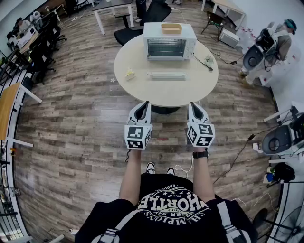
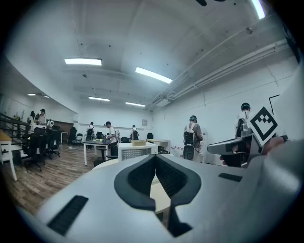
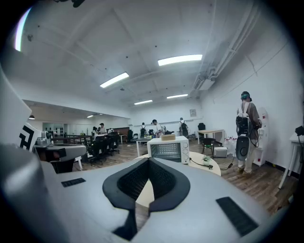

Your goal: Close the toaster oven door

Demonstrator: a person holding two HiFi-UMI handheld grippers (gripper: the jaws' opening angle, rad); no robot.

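The toaster oven (image 1: 168, 42) sits on the round table (image 1: 142, 90), a tan tray (image 1: 171, 28) on top. Left gripper (image 1: 145, 104) and right gripper (image 1: 192, 105) fingers are pressed together, empty. Only the head view looks down into the tray

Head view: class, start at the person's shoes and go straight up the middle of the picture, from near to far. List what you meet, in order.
shoes → round table → long white piece lying flat → toaster oven → black office chair
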